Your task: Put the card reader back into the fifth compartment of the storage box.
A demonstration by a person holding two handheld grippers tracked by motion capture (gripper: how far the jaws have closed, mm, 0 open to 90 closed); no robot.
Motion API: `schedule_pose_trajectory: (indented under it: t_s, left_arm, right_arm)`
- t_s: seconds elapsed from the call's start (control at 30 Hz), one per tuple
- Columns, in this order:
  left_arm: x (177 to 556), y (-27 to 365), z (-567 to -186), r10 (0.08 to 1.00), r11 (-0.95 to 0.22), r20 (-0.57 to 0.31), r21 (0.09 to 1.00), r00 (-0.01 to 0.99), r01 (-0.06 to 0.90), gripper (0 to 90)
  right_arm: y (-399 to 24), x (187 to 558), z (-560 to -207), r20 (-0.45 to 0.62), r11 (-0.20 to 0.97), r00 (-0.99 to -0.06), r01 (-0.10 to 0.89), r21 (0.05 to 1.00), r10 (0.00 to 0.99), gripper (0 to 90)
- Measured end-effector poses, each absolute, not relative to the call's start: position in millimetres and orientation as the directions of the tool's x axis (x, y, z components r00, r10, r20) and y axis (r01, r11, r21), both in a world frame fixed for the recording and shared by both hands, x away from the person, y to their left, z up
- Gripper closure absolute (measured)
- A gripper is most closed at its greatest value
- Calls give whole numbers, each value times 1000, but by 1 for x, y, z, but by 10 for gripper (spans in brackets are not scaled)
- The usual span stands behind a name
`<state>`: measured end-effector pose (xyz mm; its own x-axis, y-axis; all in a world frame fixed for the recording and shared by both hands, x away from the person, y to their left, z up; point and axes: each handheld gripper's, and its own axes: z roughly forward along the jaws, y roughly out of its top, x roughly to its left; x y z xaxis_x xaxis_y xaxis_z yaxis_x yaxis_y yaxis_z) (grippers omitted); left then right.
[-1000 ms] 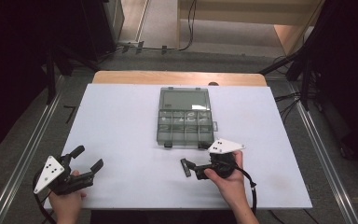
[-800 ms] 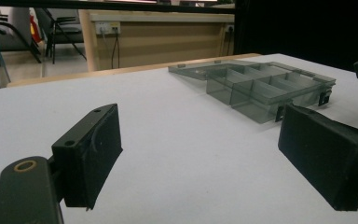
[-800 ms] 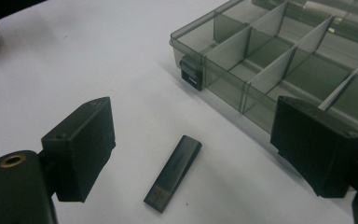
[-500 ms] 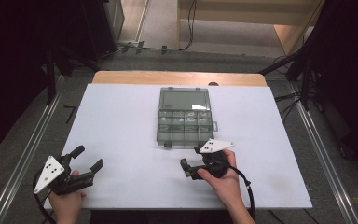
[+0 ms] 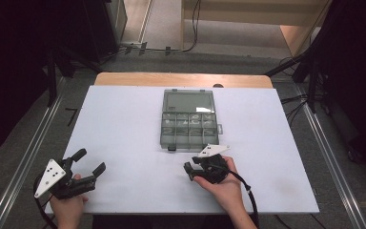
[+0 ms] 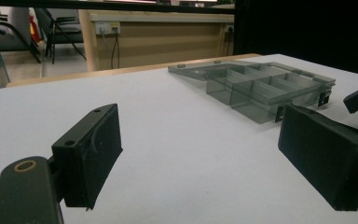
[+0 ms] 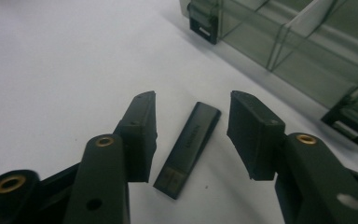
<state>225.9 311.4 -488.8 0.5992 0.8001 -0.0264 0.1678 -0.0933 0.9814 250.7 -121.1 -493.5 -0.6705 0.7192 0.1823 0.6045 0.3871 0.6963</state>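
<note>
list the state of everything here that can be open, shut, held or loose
compartment box: lid open and laid back flat, front latches undone
usb stick: flat on the table between the right jaws, not yet gripped
right gripper: jaws have just been closing, pads clear of the stick on both sides
left gripper: jaws wide open, nothing between them
table: white top, bearing the box and stick
</note>
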Motion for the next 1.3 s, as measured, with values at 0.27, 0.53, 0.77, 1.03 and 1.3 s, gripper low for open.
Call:
schedule_pose_trajectory:
  t_s: [0.27, 0.53, 0.77, 1.03, 1.3]
  left_arm:
    - [226, 311, -489, 800, -95, -24, 981, 599, 167, 139]
    - [226, 311, -489, 800, -97, -22, 981, 599, 166, 139]
    - [225, 310, -489, 802, -99, -20, 981, 597, 166, 139]
    - [226, 310, -489, 800, -100, -20, 981, 599, 167, 139]
    - [226, 310, -489, 800, -100, -20, 981, 599, 166, 139]
  right_arm:
    - [-113, 254, -503, 165, 398, -635, 643, 654, 755, 543]
    - [-104, 251, -508, 107, 426, -627, 634, 646, 771, 575]
    - [-100, 247, -510, 39, 455, -629, 603, 655, 776, 606]
    - [-104, 250, -509, 58, 441, -622, 614, 655, 781, 711]
    - [-107, 251, -508, 86, 426, -624, 621, 658, 777, 712]
